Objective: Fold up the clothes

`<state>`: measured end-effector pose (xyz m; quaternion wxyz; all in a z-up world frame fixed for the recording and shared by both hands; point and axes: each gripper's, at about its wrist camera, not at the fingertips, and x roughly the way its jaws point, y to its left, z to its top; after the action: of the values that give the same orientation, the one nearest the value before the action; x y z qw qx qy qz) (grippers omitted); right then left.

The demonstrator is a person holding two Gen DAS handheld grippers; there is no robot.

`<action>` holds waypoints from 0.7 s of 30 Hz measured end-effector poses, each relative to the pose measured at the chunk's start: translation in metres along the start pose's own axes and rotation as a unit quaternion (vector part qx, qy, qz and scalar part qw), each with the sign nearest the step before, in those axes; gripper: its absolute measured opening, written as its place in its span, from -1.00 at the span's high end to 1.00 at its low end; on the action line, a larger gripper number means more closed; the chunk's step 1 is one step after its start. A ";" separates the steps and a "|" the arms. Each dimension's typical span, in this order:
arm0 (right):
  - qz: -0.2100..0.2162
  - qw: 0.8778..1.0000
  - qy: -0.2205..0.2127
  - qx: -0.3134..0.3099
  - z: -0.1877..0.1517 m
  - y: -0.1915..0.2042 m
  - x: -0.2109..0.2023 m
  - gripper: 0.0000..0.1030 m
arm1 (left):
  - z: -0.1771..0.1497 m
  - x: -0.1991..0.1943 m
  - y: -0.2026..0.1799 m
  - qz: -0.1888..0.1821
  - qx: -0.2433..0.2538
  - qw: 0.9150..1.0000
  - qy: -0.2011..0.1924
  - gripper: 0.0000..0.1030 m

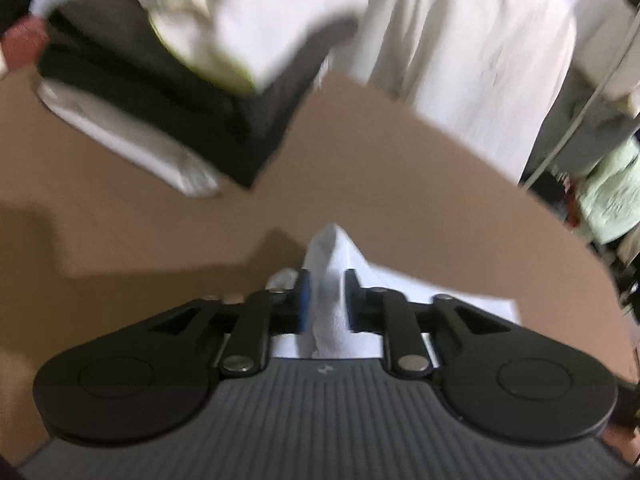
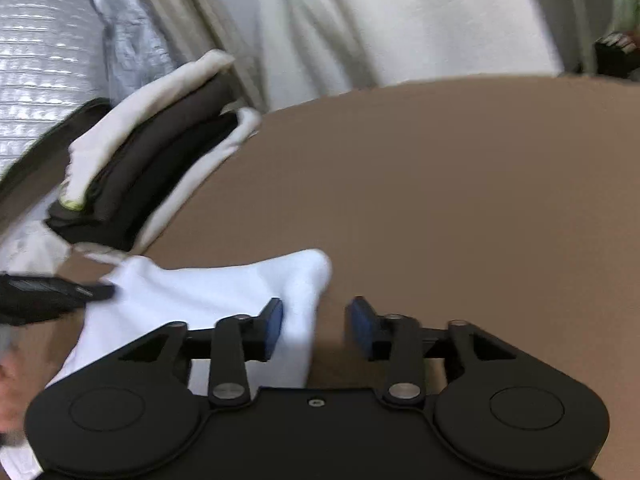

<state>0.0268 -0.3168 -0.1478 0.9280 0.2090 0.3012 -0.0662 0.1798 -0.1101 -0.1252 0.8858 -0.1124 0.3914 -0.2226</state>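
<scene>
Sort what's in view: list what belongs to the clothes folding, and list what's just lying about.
Belongs to the folding:
white garment
stack of folded clothes
left gripper
right gripper
brown table

Just lying about:
white curtain
silver padded sheet

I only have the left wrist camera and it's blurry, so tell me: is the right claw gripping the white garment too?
Observer: No. The right claw is open. Only an edge of the white garment lies between its pads, beside one of them.
Operator: Where does my left claw sit on the garment, seen from that side?
Observer: The left claw reaches in at the garment's far edge, close to the stack of folded clothes.
Operator: What's behind that stack?
Observer: A silver quilted sheet hangs behind it.
</scene>
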 end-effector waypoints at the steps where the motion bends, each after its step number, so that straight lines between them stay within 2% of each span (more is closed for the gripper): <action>1: 0.014 1.000 -0.002 -0.005 -0.005 0.003 -0.015 0.04 | -0.003 -0.018 0.002 0.007 0.002 1.000 -0.005 0.04; 2: 0.027 1.000 -0.004 -0.010 -0.009 0.006 -0.030 -0.03 | -0.005 -0.036 0.004 0.014 0.005 1.000 -0.009 -0.29; 3: 0.042 0.999 -0.005 -0.013 -0.016 0.008 -0.044 -0.03 | -0.010 -0.044 0.008 0.027 0.009 0.999 0.015 -0.43; 4: 0.059 0.998 -0.005 -0.014 -0.025 0.009 -0.058 -0.06 | -0.019 -0.045 0.009 0.048 0.016 0.997 0.051 -0.68; 5: 0.074 0.997 -0.007 -0.014 -0.035 0.009 -0.071 -0.13 | -0.027 -0.046 0.010 0.068 0.022 0.994 0.086 -0.70; 6: 0.084 0.996 -0.009 -0.010 -0.047 0.009 -0.082 -0.17 | -0.039 -0.047 0.011 0.077 0.027 0.991 0.102 -0.70; 7: 0.090 0.996 -0.009 -0.005 -0.059 0.009 -0.090 -0.21 | -0.052 -0.047 0.012 0.062 0.031 0.991 0.110 -0.66; 8: 0.093 0.996 -0.004 -0.001 -0.068 0.009 -0.094 -0.21 | -0.065 -0.047 0.012 0.049 0.035 0.991 0.119 -0.29; 10: 0.098 0.995 0.018 0.011 -0.086 0.011 -0.094 -0.22 | -0.084 -0.046 0.009 0.071 0.055 0.986 0.138 0.40; 12: 0.102 0.994 0.038 0.020 -0.102 0.012 -0.094 -0.22 | -0.093 -0.056 0.002 0.098 0.082 0.984 0.121 0.48; 16: 0.092 0.994 0.057 0.022 -0.119 0.011 -0.098 -0.28 | -0.102 -0.072 -0.008 0.147 0.091 0.979 0.105 0.49; 18: 0.094 0.993 0.065 0.023 -0.121 0.010 -0.103 -0.30 | -0.106 -0.079 -0.014 0.166 0.107 0.975 0.103 0.35; 20: 0.102 0.991 0.080 0.026 -0.127 0.008 -0.107 -0.31 | -0.107 -0.087 -0.011 0.193 0.095 0.972 0.097 -0.28; 21: 0.111 0.989 0.088 0.031 -0.131 0.008 -0.109 -0.31 | -0.107 -0.090 -0.010 0.205 0.088 0.970 0.094 -0.35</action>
<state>-0.1289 -0.2544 -0.1769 0.8924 0.2750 0.3547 0.0463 0.0432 -0.0776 -0.1351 0.8780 0.0705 0.4667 -0.0797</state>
